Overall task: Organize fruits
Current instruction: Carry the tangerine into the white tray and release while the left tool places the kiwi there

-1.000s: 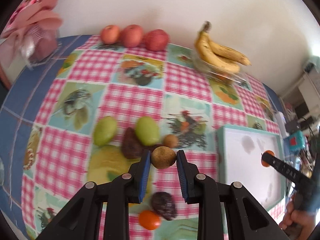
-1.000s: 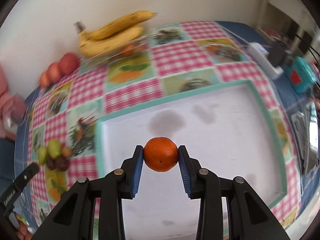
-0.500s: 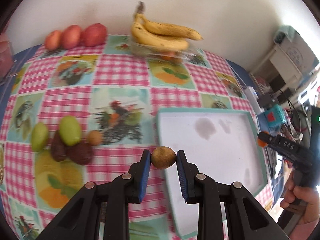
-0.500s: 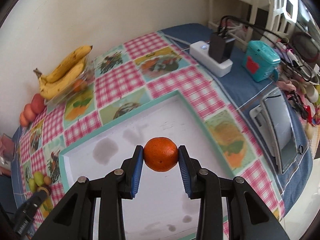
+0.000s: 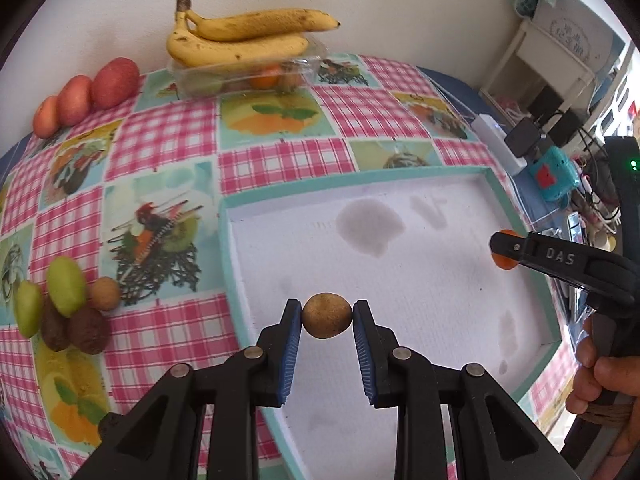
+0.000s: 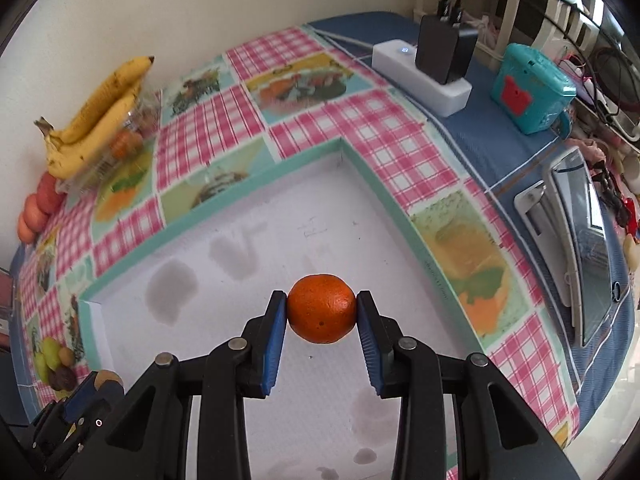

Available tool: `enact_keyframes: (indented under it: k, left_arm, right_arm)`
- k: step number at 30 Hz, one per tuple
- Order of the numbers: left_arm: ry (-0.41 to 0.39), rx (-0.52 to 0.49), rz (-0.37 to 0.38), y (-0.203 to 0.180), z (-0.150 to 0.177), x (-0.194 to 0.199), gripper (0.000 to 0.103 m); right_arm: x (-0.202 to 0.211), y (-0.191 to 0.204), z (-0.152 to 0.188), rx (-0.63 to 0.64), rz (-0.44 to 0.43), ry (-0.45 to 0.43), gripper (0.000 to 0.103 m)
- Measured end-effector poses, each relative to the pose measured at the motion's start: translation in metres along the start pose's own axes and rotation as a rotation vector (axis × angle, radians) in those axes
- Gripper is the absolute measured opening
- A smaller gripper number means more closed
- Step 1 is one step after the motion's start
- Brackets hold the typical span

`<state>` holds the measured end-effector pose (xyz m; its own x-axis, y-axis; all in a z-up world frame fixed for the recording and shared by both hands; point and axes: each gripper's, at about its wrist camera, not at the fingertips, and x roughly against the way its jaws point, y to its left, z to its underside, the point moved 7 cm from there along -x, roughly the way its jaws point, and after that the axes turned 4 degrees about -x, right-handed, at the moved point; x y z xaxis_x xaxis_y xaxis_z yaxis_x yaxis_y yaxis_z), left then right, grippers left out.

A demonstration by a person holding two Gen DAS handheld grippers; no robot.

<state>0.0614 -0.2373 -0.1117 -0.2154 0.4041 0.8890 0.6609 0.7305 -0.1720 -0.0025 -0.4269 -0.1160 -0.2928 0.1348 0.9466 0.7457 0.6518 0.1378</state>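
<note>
A small brown kiwi [image 5: 327, 316] is hanging above the near-left part of the white, teal-rimmed tray [image 5: 400, 173]. A round orange tangerine [image 6: 321, 308] is hanging over its far-right part. Two green fruits [image 5: 66, 286], two dark ones [image 5: 88, 330] and a small tan one [image 5: 105, 293] are lying clustered on the worktop, left of the tray.

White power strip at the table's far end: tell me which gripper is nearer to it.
Right. The right gripper, holding the orange, hangs over the tray's side toward the power strip. The left gripper hangs near the tray's opposite edge.
</note>
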Motion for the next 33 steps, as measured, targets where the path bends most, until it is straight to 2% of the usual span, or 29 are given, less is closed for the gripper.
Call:
enact_keyframes:
  k: [8,25,26,30,33]
  left_arm:
    - [0.020,-0.010,-0.024,-0.002,0.004,-0.017,0.028]
    - [0.047,-0.014,-0.060,0.003,0.008,-0.026,0.029]
    - [0.047,-0.017,-0.066,0.003,0.008,-0.026,0.030]
    - [0.049,-0.011,-0.071,0.004,0.006,-0.024,0.030]
    - [0.037,-0.006,-0.067,0.005,0.005,-0.019,0.031]
  right_arm:
    - [-0.013,0.003,0.006,0.014,0.021,0.016,0.037]
    - [-0.013,0.004,0.004,0.031,0.048,0.006,0.037]
    - [-0.012,0.003,0.003,0.035,0.052,0.004,0.038]
    - [-0.006,0.001,0.000,0.028,0.058,-0.015,0.052]
    - [-0.002,0.000,-0.002,0.029,0.071,-0.028,0.053]
